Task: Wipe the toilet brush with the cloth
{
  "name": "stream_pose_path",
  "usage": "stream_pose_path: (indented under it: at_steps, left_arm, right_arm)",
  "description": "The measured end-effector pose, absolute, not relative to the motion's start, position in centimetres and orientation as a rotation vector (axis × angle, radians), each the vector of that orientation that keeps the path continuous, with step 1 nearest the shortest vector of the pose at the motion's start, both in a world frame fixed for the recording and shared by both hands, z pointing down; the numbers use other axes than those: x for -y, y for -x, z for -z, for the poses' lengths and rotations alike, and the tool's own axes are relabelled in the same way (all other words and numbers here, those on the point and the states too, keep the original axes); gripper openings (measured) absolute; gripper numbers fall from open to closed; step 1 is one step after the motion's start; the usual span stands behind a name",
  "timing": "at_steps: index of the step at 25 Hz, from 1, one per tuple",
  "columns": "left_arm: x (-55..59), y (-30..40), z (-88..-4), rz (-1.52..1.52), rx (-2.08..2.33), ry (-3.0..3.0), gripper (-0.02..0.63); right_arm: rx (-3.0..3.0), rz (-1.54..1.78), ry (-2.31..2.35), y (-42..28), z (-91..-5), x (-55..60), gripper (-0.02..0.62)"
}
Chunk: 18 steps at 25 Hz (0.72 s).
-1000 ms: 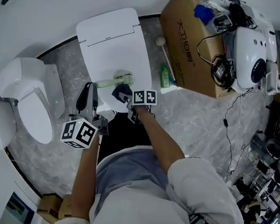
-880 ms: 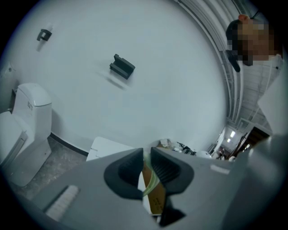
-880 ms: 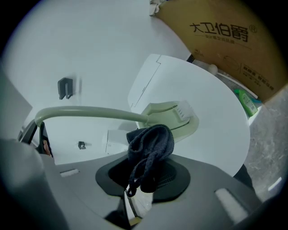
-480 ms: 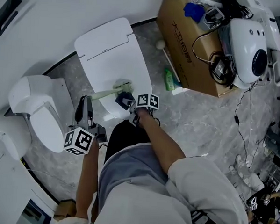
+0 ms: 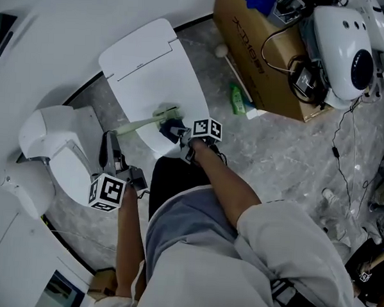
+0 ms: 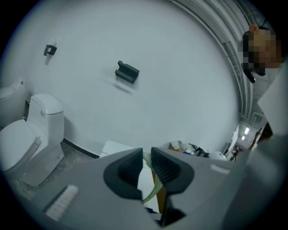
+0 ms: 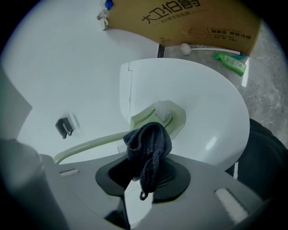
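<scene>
A pale green toilet brush (image 5: 156,117) lies across the closed white toilet lid (image 5: 152,64). Its bristle head (image 7: 165,110) points toward the lid's middle. My left gripper (image 5: 110,140) is shut on the far end of the handle, and a strip of green handle (image 6: 150,191) shows between its jaws. My right gripper (image 5: 182,135) is shut on a dark blue cloth (image 7: 148,146). The cloth (image 5: 172,129) hangs bunched right beside the brush head. Whether it touches the head is not clear.
A second white toilet (image 5: 54,145) stands at the left. A cardboard box (image 5: 262,47) with cables and a white device (image 5: 345,42) fills the upper right. A green bottle (image 5: 237,98) and a ball-tipped stick (image 5: 221,52) lie on the grey floor by the box.
The head view has shifted, so everything sits a little differently in frame. Both grippers keep their hold, and the cloth stays beside the brush head.
</scene>
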<state>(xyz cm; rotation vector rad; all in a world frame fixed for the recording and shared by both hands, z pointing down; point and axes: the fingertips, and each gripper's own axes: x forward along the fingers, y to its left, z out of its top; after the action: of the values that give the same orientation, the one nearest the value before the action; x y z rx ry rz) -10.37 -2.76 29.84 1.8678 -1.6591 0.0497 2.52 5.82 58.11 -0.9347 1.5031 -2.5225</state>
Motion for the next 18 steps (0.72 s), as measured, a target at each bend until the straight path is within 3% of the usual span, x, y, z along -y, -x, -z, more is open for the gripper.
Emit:
stream_pose_path:
  at_steps: [18]
  left_arm:
    - [2.2,10.6,-30.2,-0.062,1.669,-1.872,0.000]
  right_arm:
    - [-1.059,2.355,0.891,-4.4,-60.0,-5.9,0.097]
